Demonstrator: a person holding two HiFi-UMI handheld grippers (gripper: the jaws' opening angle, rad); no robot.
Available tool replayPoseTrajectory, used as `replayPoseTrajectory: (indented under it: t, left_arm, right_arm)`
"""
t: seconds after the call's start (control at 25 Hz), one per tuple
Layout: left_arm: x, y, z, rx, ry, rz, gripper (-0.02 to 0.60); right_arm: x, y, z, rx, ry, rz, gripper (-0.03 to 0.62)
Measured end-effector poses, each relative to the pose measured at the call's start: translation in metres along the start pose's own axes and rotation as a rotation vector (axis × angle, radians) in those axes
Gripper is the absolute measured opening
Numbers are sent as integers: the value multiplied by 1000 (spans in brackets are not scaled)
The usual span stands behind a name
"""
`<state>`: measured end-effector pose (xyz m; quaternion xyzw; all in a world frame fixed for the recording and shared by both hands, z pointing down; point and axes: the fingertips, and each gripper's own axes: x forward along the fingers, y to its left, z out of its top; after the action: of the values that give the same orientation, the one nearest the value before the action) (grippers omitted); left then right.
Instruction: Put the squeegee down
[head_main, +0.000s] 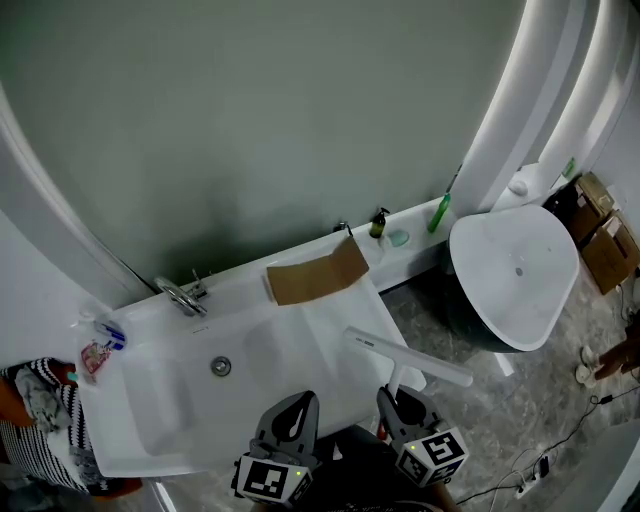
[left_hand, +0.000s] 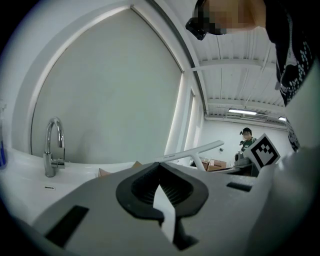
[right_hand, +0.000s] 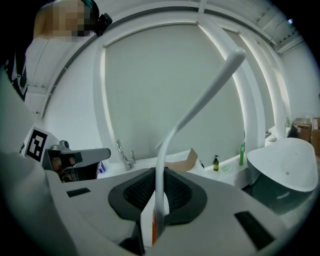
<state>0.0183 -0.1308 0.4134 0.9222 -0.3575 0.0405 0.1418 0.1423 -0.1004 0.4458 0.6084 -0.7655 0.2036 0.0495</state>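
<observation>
Over the front right corner of the washbasin (head_main: 160, 420), my right gripper (head_main: 398, 398) clamps the white squeegee (head_main: 410, 358) by its handle, blade raised clear because I judge it not yet set down, while my left gripper (head_main: 296, 408) hangs closed and empty over the washbasin's front edge.

The left tool (left_hand: 160, 169) has its two dark jaws closed together, and nothing is between them. Beyond it, on the left, a chrome faucet (left_hand: 52, 147) stands upright on the white sink (left_hand: 25, 172). A brown cardboard piece (left_hand: 117, 170) shows just above the tool. To the right, the white squeegee (left_hand: 192, 151) is tilted, its bar rising to the right, near a marker cube (left_hand: 263, 151).
</observation>
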Motion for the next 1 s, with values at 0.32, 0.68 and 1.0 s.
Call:
replayPoseTrajectory:
  t: [0.32, 0.68, 1.0]
  left_arm:
    - [11, 3, 10, 5, -17, 66, 5]
    - [27, 9, 25, -30, -78, 122, 5]
    - [31, 18, 26, -30, -80, 156, 5]
  right_arm:
    - [23, -8, 12, -10, 19, 89, 55]
    - [45, -14, 21, -13, 43, 152, 55]
    - [63, -10, 28, -12, 45, 225, 55]
